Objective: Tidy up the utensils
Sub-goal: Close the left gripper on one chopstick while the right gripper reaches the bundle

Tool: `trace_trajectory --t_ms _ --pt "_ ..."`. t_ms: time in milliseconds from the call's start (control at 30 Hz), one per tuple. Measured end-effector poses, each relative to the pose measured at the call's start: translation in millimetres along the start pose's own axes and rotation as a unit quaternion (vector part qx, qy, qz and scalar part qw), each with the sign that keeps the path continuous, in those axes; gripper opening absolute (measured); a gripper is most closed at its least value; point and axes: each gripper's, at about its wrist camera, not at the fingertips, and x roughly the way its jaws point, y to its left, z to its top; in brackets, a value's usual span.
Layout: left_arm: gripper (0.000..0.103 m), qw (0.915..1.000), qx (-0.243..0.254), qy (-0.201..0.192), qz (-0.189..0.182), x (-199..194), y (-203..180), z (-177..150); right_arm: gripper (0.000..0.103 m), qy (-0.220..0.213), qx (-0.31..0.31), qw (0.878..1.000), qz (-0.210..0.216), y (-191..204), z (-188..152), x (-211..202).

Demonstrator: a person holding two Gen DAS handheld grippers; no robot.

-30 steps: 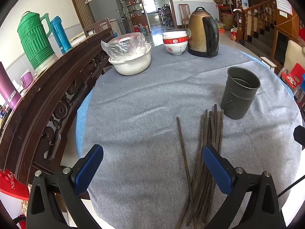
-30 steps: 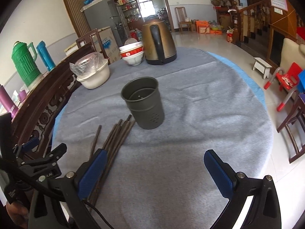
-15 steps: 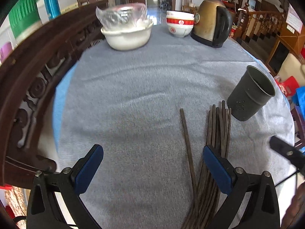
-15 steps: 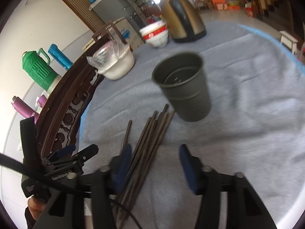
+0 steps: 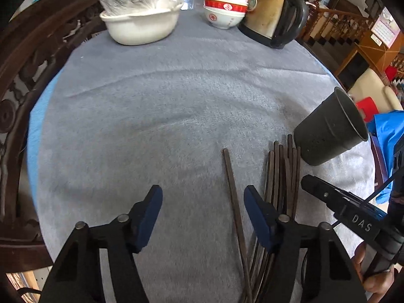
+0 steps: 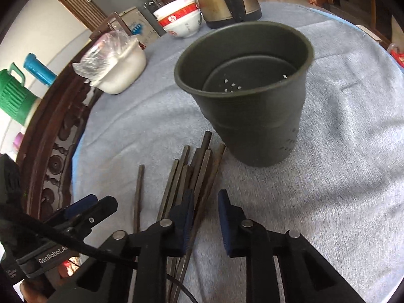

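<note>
The right gripper (image 6: 205, 217) points down at the near end of a bundle of dark chopsticks (image 6: 199, 166). Its jaws have just been closing and now leave only a narrow gap. One or two chopsticks of the bundle lie in this gap, but I cannot tell if the blue pads (image 6: 185, 217) already press on them. The other sticks of the bundle pass under the left pad and to its left.

The left gripper (image 5: 203, 217) is above the gray cloth of the worktop (image 5: 151, 116), just left of the bundle. Its jaws have also been closing and are now about half open. One single chopstick (image 5: 231, 184) lies apart from the bundle and runs between the pads, close to the right one; the pads do not press on it.

The dark green cup (image 6: 247, 93) stands upright on the cloth, just beyond the far tips of the chopsticks and a little to the right. It has small holes in its bottom and low on its wall.

At the far edge of the worktop there are a white basin with a plastic bag (image 5: 141, 12) on the left, a stack of red and white bowls (image 5: 224, 10) in the middle and a metal kettle (image 5: 272, 15) on the right. A carved wooden chair back (image 6: 58, 151) curves along the left side of the worktop.
</note>
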Motion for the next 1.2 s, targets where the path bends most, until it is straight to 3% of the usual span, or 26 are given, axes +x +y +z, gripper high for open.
trace_trajectory --t_ms 100,333,467,567,700,967,1200 --pt "0.061 0.9999 0.006 0.012 -0.003 8 -3 6 0.019 0.006 0.008 0.999 -0.033 1 4 8" --pt "0.047 0.9988 0.006 0.046 -0.011 31 -7 17 0.019 0.01 0.009 0.998 -0.055 9 13 15" --pt "0.045 0.9983 0.0 0.056 -0.018 37 -7 21 0.019 0.026 -0.01 0.997 -0.078 20 14 23" --pt "0.041 0.9982 -0.003 0.057 -0.021 39 -5 24 0.019 0.03 -0.012 0.997 -0.066 26 16 25" --pt "0.011 0.9975 -0.007 0.06 -0.037 42 -1 27 0.01 0.034 -0.023 0.998 -0.051 28 18 27" --pt "0.005 0.997 -0.019 0.043 -0.062 29 8 23 0.009 -0.005 -0.032 0.999 0.014 16 12 1" --pt "0.005 0.997 -0.033 0.012 -0.068 -3 23 21 0.009 -0.012 -0.024 0.999 0.033 3 10 -20"
